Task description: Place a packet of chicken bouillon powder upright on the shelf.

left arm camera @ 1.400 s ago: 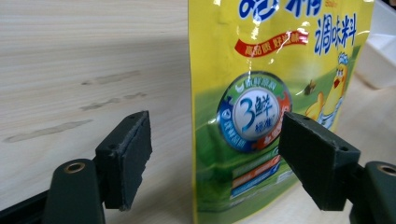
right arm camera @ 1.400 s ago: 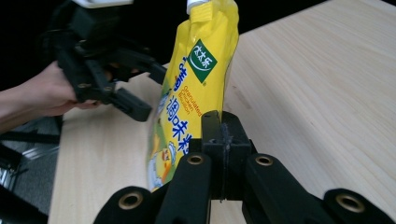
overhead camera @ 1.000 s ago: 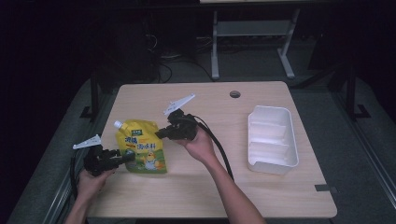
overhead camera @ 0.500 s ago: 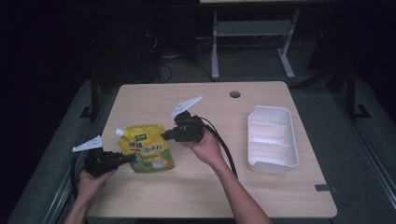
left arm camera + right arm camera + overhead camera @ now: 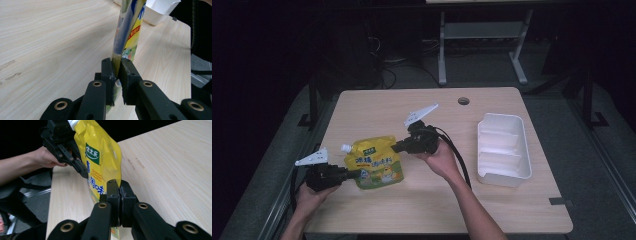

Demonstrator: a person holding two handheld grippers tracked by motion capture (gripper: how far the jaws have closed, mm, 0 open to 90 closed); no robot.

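While we see the tray (image 5: 503,150) from above, both gripper views show jaws clamped on our pouch (image 5: 126,32): the left gripper (image 5: 116,75) having just closed, the right gripper (image 5: 119,192) pinching its edge.

- The left gripper (image 5: 117,75) rises from the bottom edge, its two black jaws pinched on the lower edge of a yellow pouch (image 5: 130,27).
- Its jaws have just been closing, with the pouch between them.
- The pouch stands on edge, running up out of the top, showing blue and yellow print with a red label.
- A light wooden table (image 5: 50,37) spreads behind.
- A white tray (image 5: 160,11) sits at the far top right.
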